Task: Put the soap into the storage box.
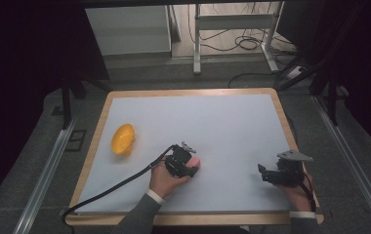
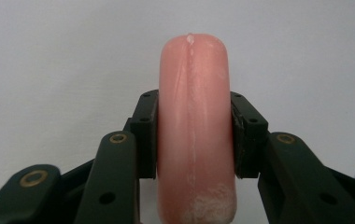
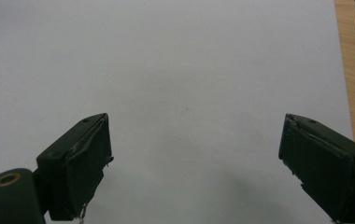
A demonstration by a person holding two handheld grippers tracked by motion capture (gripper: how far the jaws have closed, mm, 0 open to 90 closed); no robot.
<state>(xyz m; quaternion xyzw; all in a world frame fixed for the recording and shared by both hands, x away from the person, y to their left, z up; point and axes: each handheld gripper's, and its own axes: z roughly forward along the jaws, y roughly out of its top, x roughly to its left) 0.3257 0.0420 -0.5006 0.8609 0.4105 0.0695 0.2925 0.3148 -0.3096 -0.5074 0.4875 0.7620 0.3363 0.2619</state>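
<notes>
A pink sausage-shaped object point(image 2: 193, 130) stands between the jaws of my left gripper point(image 2: 194, 135), which is shut on it. In the high view that pink object point(image 1: 195, 161) shows at the tip of the left gripper point(image 1: 189, 168), near the middle of the white sheet point(image 1: 222, 126). An orange bowl point(image 1: 123, 139) lies tipped on its side at the left of the sheet. My right gripper point(image 1: 263, 173) rests near the right front of the sheet. In its own view the right gripper point(image 3: 194, 163) is open wide with nothing between the jaws.
The white sheet covers a wooden table top point(image 1: 281, 109) whose edge shows at the right point(image 3: 353, 70). A black cable point(image 1: 115, 187) trails from the left gripper to the front left corner. Metal rails point(image 1: 47, 170) flank the table.
</notes>
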